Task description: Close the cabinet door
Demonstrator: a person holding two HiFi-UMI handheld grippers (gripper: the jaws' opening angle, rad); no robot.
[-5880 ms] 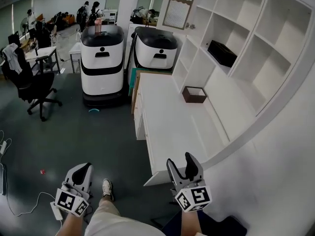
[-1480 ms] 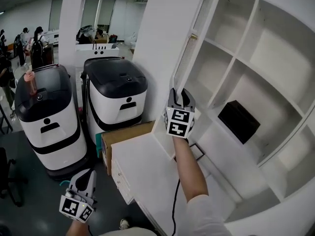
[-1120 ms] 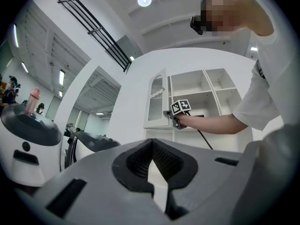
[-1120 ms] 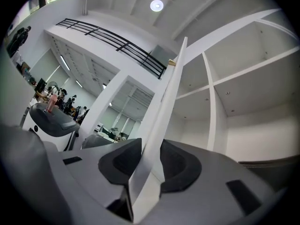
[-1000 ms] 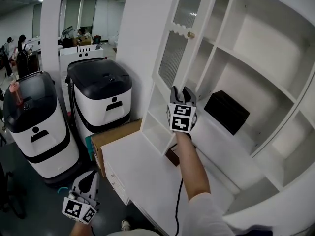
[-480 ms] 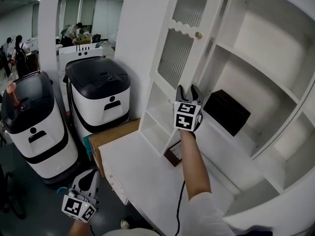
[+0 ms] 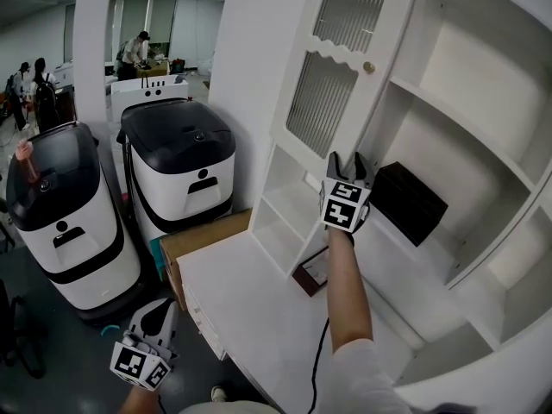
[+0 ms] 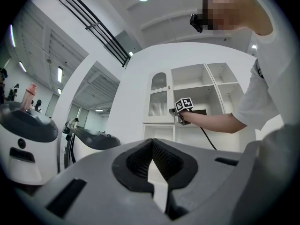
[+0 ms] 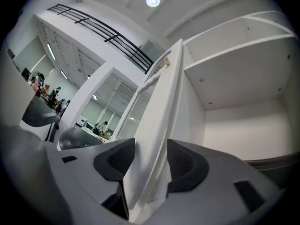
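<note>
The white cabinet door (image 7: 332, 84), with ribbed glass and a small round knob (image 7: 368, 67), stands partly open in front of the shelf unit. My right gripper (image 7: 356, 164) is raised at the door's lower free edge. In the right gripper view that door edge (image 9: 159, 125) runs between the two pads of the right gripper (image 9: 151, 163), whose jaws are opening and sit loose around it. My left gripper (image 7: 153, 313) hangs low at the lower left, away from the cabinet. In the left gripper view, the left gripper (image 8: 152, 172) is shut on nothing.
A black box (image 7: 412, 201) lies on the shelf right of the door. A small brown tray (image 7: 310, 274) sits on the white counter (image 7: 250, 317). Two black-and-white machines (image 7: 177, 166) (image 7: 52, 214) and a cardboard box (image 7: 203, 235) stand left of the counter. People are far back.
The door has swung rightward toward the shelves, with my right gripper moving right along with it. Its jaws have spread apart. The left gripper has barely moved.
</note>
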